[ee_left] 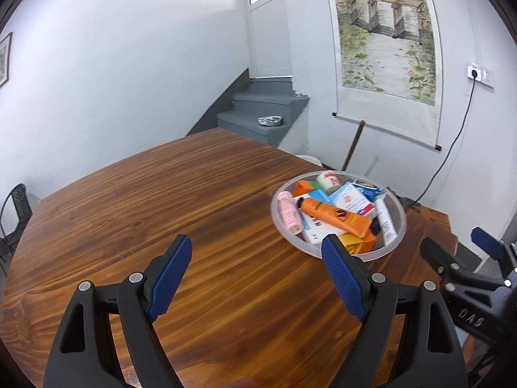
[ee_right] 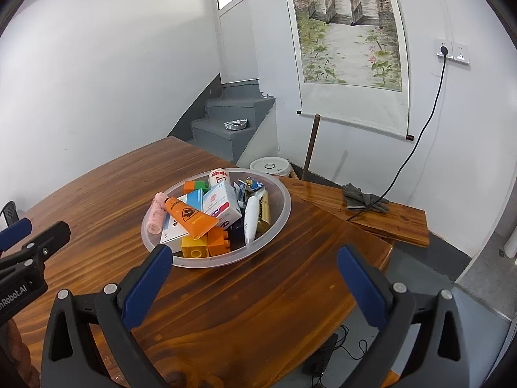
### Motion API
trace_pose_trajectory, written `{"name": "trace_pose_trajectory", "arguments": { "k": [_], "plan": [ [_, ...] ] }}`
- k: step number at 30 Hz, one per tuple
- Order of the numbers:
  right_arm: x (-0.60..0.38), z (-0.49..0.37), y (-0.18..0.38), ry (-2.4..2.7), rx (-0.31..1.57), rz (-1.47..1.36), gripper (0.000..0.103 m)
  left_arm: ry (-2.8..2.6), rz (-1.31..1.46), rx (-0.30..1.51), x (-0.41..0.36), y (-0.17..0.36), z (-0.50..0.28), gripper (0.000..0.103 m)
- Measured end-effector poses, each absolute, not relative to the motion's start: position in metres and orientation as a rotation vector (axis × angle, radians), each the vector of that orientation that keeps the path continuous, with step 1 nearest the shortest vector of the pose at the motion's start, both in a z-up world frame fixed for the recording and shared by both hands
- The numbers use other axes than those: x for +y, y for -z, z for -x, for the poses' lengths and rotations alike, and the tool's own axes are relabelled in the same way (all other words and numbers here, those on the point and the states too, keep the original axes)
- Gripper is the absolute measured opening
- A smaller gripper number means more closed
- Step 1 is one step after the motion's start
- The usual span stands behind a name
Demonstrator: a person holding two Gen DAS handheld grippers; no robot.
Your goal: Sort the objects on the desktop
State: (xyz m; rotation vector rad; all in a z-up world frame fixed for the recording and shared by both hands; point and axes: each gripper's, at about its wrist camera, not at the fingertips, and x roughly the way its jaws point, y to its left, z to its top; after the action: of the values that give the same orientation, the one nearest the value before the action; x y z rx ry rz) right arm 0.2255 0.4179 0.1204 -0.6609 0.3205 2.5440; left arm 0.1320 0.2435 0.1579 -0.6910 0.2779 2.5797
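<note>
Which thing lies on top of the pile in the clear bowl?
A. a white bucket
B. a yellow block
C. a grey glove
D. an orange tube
D: the orange tube lies slanted across the boxes at the top of the pile in the clear bowl, with nothing over it.

home room, wooden table (ee_left: 194, 194), stairs (ee_left: 258, 113), scroll painting (ee_left: 384, 32)

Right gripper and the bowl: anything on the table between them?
No. In the right wrist view only bare wood lies between the open right gripper and the bowl; its left finger overlaps the near rim in the picture.
</note>
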Motion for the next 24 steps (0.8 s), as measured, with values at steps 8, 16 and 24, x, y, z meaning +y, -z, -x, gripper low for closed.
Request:
{"name": "trace_pose_trajectory", "arguments": {
  "k": [8, 16, 24],
  "plan": [
    [0.419, -0.225, -0.117, -2.547, 0.304, 0.67, 0.103, -2.539, 0.748, 0.24, 0.253, -0.156, -0.127, 0.086],
    [0.418, -0.223, -0.111, -2.547, 0.297, 0.678, 0.103, -2.459, 0.741, 0.22, 0.261, -0.159, -0.128, 0.086],
    [0.419, -0.219, -0.105, -2.546, 0.311, 0.7, 0.103, -2.45, 0.772, 0.196, 0.263, -0.156, -0.121, 0.094]
  ]
}}
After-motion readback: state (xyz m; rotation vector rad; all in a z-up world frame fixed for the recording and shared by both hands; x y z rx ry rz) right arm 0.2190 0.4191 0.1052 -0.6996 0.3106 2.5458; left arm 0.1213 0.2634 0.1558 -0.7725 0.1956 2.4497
